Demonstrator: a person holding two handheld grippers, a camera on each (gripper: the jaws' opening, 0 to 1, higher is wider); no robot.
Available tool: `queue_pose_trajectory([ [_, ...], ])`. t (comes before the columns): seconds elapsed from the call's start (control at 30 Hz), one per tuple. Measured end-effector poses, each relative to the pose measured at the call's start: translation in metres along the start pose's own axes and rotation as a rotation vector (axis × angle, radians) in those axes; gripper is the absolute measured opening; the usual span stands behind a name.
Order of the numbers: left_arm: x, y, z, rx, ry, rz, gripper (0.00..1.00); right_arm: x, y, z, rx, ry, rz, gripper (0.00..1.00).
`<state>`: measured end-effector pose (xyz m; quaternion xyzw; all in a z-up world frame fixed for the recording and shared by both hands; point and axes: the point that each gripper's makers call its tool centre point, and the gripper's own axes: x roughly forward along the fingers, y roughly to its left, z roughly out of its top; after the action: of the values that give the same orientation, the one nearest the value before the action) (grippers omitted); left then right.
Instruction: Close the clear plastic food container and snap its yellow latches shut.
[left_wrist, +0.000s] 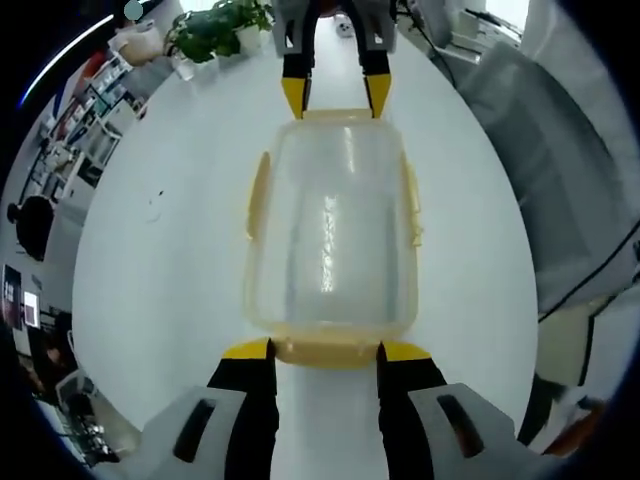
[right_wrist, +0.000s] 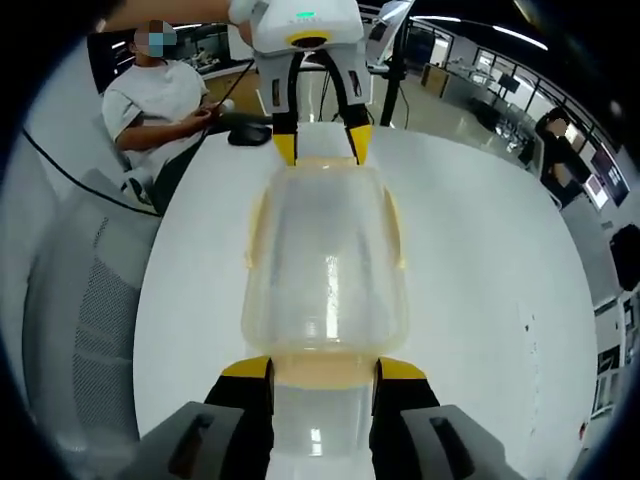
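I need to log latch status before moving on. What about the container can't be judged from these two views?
- Left gripper view: whether the near end latch of the container is snapped; the left gripper frames it too closely.
- Right gripper view: the far end latch, behind the clear lid.
- Side latches: seating too small to tell.

In my left gripper view the white table (left_wrist: 150, 280) takes the middle, with a green potted plant (left_wrist: 215, 30) at 11 o'clock, shelves with small items (left_wrist: 80, 120) at 10 o'clock, and a grey mesh chair (left_wrist: 560, 150) at 2 o'clock. In my right gripper view a grey mesh chair (right_wrist: 85, 300) stands at 8 o'clock, a seated person in a white shirt (right_wrist: 160, 100) is at 11 o'clock, and long ceiling lights (right_wrist: 520, 38) shine over an open office at 1 o'clock.
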<state>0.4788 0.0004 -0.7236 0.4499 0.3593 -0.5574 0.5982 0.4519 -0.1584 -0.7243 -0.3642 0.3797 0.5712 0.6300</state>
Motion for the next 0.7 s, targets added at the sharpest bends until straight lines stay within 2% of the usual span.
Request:
queue_pose_trajectory([
  [0.7,0.010,-0.002,0.030,0.013,-0.024,-0.006,0.36,-0.016,0.002,-0.028,0.016,0.014,-0.002,0.34],
])
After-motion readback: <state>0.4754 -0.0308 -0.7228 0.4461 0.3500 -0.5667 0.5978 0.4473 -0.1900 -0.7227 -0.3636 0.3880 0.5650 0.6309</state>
